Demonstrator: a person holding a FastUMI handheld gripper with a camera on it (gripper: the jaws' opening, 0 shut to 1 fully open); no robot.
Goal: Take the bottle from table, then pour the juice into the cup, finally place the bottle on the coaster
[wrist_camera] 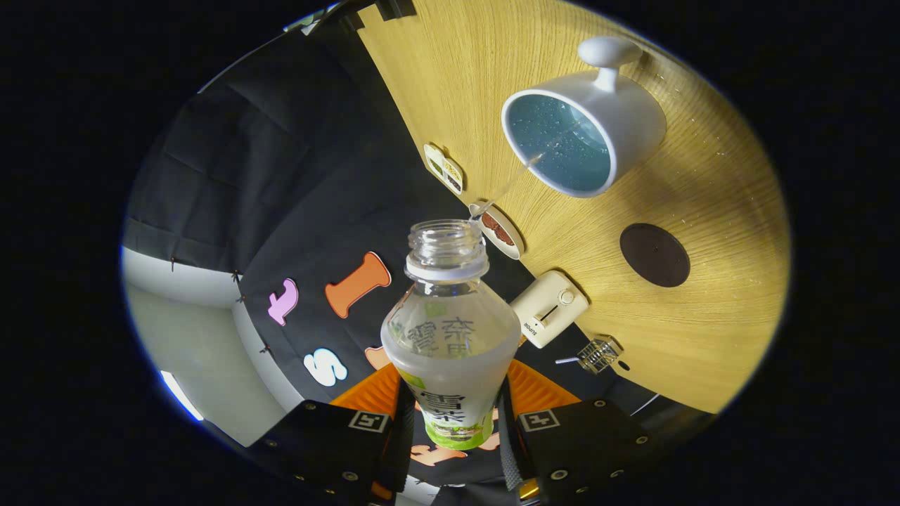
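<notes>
A clear plastic bottle [450, 330] with a green and white label sits between my fingers, its cap off and its open mouth pointing forward. My gripper [453, 422] is shut on the bottle's lower body, tilted over so the table stands sideways in the view. A thin stream of liquid [510, 184] runs from the bottle's mouth into the white cup [587, 126], which has a blue inside and a knob handle. The dark round coaster [654, 254] lies on the wooden table [703, 211] beside the cup, beyond the fingers.
A small white appliance [549, 308] stands at the table's edge near the bottle. A little wire basket [599, 353] lies close to it. A round dish [496, 229] and a small flat card [444, 167] also sit along that edge.
</notes>
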